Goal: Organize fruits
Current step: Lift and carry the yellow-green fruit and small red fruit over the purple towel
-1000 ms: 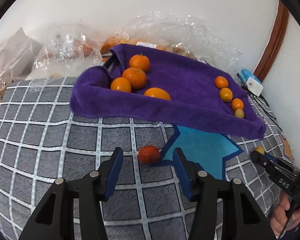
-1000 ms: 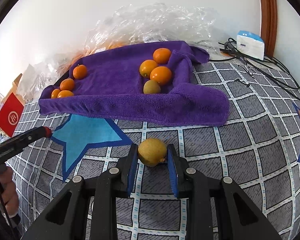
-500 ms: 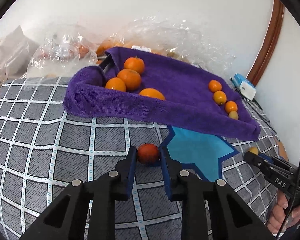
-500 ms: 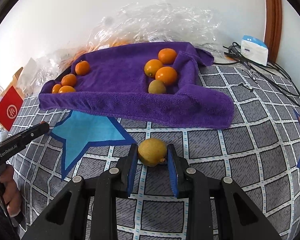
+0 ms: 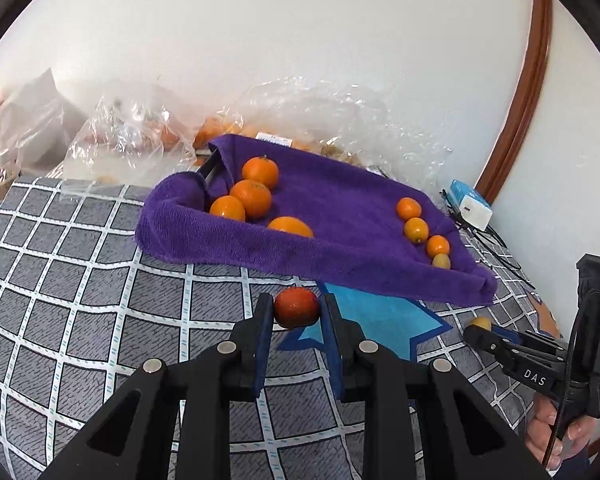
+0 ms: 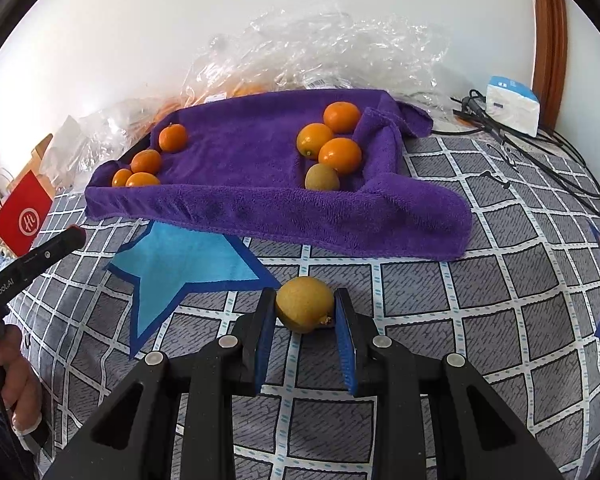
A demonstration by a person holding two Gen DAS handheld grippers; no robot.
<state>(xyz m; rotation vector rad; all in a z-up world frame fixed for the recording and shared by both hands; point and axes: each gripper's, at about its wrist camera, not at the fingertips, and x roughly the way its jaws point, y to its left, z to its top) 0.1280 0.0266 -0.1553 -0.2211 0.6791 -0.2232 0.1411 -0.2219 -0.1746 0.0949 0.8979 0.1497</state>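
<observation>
Checked grey bedding with a blue star print (image 5: pixel 384 312) fills the lower half of both views, and a white wall closes off the top. One second earlier the left gripper (image 5: pixel 296 312) was spread wide around a reddish-orange fruit (image 5: pixel 297 307) lying on the cloth; now its blue pads are seen pressed against both sides of that fruit, which is held at the centre of the left wrist view and appears lifted clear of the bedding (contact underneath cannot be ruled out). The right gripper (image 6: pixel 305 312) has not altered: its jaws are kept closed on a yellow-green lemon-like fruit (image 6: pixel 305 309), at the centre of the right wrist view.

With both fruits secured, the picking step is judged complete, and carrying them to the purple towel-lined tray (image 6: pixel 260 216) is judged to be what remains.

On that tray, in the right wrist view, four oranges (image 6: pixel 146 161) are grouped at the left end, while three yellower citrus (image 6: pixel 339 155) and one greenish fruit (image 6: pixel 321 177) are grouped at the right. The reddish fruit is seen as small, round and glossy, darker than the rest; the yellow one is seen as dull, with a brown stem nub against the right pad. Crumpled clear plastic bags (image 6: pixel 340 48) are piled behind the tray.
</observation>
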